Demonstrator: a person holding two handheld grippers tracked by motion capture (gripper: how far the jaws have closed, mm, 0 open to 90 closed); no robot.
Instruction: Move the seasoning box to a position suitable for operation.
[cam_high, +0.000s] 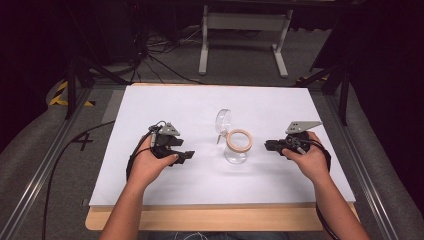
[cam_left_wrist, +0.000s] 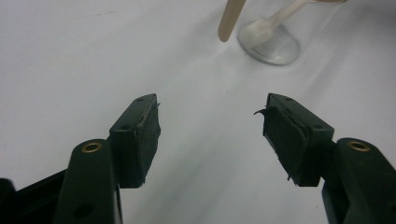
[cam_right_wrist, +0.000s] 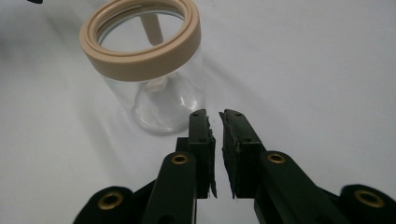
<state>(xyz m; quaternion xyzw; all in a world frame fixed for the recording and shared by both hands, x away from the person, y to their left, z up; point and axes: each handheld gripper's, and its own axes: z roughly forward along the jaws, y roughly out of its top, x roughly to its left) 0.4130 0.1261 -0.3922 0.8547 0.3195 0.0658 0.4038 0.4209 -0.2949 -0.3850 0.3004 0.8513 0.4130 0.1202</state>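
Partly cropped — jar (cam_left_wrist: 270, 39), spoon (cam_left_wrist: 273, 25)

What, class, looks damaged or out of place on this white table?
The black rubber pads on the left gripper look frayed, with torn edges curling off. The clear glass jar with a beige ring stands upright; its round clear lid stands open beside it. Nothing is spilled.

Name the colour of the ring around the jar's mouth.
Beige ring, on a clear jar; right gripper view shows it best.
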